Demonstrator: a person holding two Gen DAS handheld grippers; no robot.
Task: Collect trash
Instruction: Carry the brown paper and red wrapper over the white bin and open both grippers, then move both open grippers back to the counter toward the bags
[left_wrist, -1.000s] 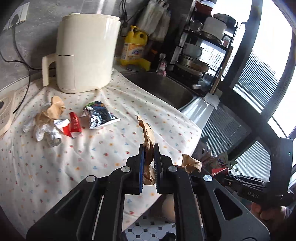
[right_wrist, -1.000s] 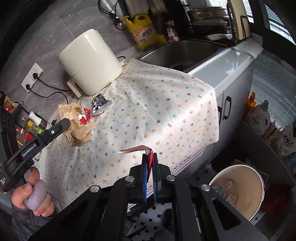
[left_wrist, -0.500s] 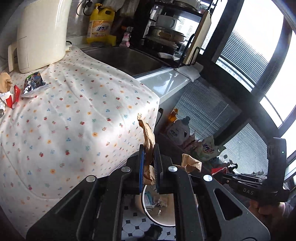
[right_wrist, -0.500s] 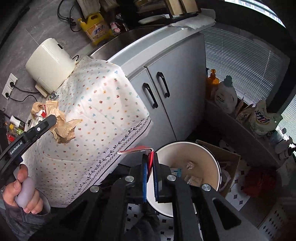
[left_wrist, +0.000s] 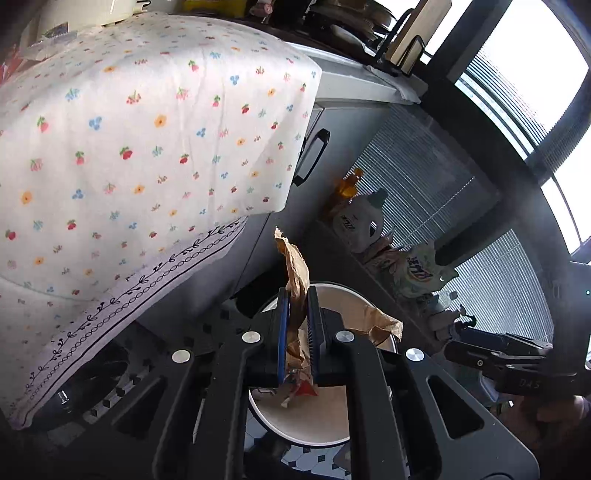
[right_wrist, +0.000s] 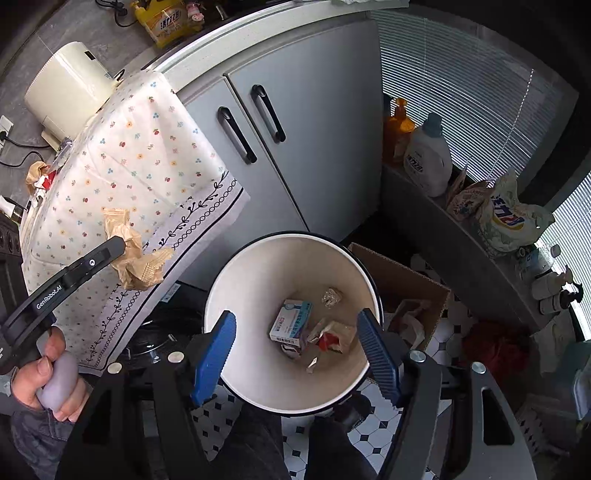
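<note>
My left gripper (left_wrist: 297, 295) is shut on a crumpled brown paper bag (left_wrist: 293, 266) and holds it above the white trash bin (left_wrist: 332, 424). In the right wrist view the same bag (right_wrist: 135, 254) hangs at the left, beside the tablecloth's edge. My right gripper (right_wrist: 297, 332) is open and empty right over the trash bin (right_wrist: 229, 280). Inside the bin lie a red-and-white wrapper (right_wrist: 327, 338), a small blue-white box (right_wrist: 291, 319) and a foil ball (right_wrist: 331, 295). More trash (right_wrist: 38, 175) lies on the counter at the far left.
A flowered tablecloth (right_wrist: 129, 155) hangs over the counter edge. Grey cabinet doors (right_wrist: 295, 122) stand behind the bin. A cardboard box (right_wrist: 406, 295) sits right of the bin. Detergent bottles (right_wrist: 426, 155) and bags stand on a ledge. A cream appliance (right_wrist: 62, 88) stands on the counter.
Both grippers moved from the counter down to the bin. My right gripper opened and the red wrapper dropped into the bin. The left still holds the paper bag.
</note>
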